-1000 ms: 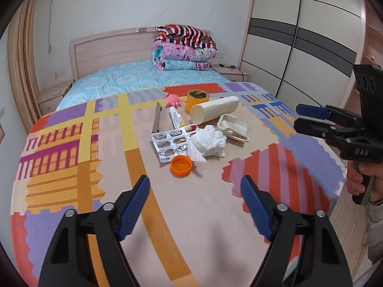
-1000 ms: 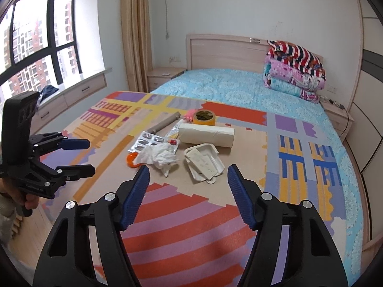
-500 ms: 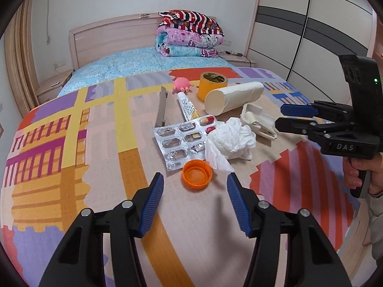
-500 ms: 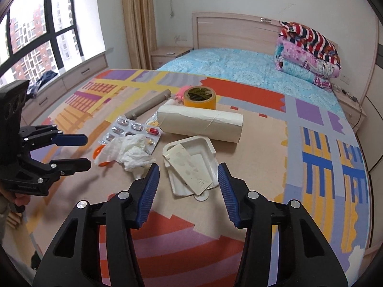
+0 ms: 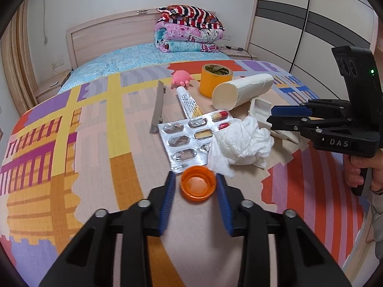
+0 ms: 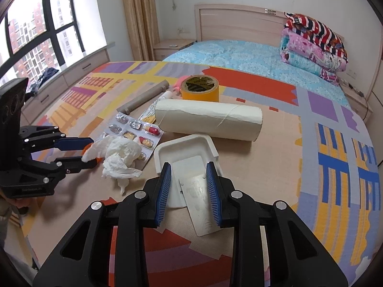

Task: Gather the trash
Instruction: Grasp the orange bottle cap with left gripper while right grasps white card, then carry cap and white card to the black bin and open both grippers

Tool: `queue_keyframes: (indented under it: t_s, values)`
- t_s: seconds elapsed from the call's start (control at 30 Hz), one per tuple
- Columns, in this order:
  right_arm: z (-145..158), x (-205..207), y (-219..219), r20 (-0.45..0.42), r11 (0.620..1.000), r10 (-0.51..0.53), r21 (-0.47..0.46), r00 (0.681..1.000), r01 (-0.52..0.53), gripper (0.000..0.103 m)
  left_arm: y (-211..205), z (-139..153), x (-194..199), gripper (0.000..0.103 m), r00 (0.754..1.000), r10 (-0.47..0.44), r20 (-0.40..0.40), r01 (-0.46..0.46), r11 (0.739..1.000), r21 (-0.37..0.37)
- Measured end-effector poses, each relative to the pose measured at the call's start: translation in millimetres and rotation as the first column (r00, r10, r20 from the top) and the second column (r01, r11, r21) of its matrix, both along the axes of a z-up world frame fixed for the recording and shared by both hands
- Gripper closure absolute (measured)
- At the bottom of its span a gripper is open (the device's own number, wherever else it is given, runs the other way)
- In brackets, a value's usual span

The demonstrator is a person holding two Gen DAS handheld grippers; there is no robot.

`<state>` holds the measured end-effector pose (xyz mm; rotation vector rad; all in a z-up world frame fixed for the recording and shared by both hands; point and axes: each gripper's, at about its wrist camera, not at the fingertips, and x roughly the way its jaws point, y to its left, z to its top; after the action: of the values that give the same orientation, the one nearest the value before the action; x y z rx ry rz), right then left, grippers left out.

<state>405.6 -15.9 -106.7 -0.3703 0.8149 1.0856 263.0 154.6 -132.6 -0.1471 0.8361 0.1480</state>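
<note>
An orange bottle cap [image 5: 197, 186] lies on the patterned mat between the fingertips of my left gripper [image 5: 194, 185], which is open around it. A crumpled white tissue [image 5: 240, 144] lies just beyond, partly over a foil pill blister [image 5: 184, 141]. My right gripper [image 6: 188, 177] is open, its fingers on either side of a white plastic tray [image 6: 185, 149] with a loose flat lid [image 6: 199, 205]. The tissue [image 6: 119, 155] and the blister [image 6: 134, 131] also show in the right wrist view. The left gripper [image 6: 79, 151] shows there too, and the right gripper [image 5: 283, 117] in the left wrist view.
A white paper roll [image 6: 208, 119], yellow tape roll [image 6: 199, 88], grey bar [image 5: 158, 107], ointment tube [image 5: 189, 104] and pink toy [image 5: 182, 77] lie farther back on the mat [image 5: 95, 143]. Folded blankets [image 5: 189, 32] sit by the headboard. Wardrobe at right, window at left.
Both grippers have moved forward and down and narrowed. The left now flanks the orange cap; the right now flanks the white tray.
</note>
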Motion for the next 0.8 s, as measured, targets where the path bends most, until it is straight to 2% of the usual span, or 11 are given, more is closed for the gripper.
queue_keyframes:
  t_s: [0.23,0.33,0.4,0.47,0.8]
  values:
    - [0,-8,-9,0.048,0.999,-0.028,-0.03,0.998,0.03,0.072,-1,2,-5,0.073,1.0,0.004,0.01,-0.004,1.0,-0.007]
    - [0,-9,-11,0.039,0.999,-0.036,-0.025,0.999,0.037,0.072,-2,2,-6,0.074,1.0,0.001,0.008,-0.001,1.0,-0.006]
    - [-2,-8,-10,0.029,0.999,-0.038,-0.03,0.999,0.039,0.078,-3,2,-7,0.074,1.0,0.004,0.012,-0.004,1.0,-0.004]
    - [-2,-8,-11,0.02,0.999,-0.04,-0.025,0.999,0.041,0.08,-4,5,-9,0.074,1.0,0.006,0.019,-0.006,1.0,-0.002]
    - [17,-22,-25,0.028,0.998,-0.052,0.022,0.998,0.052,0.08,-14,24,-30,0.074,0.999,0.009,0.049,-0.01,1.0,0.014]
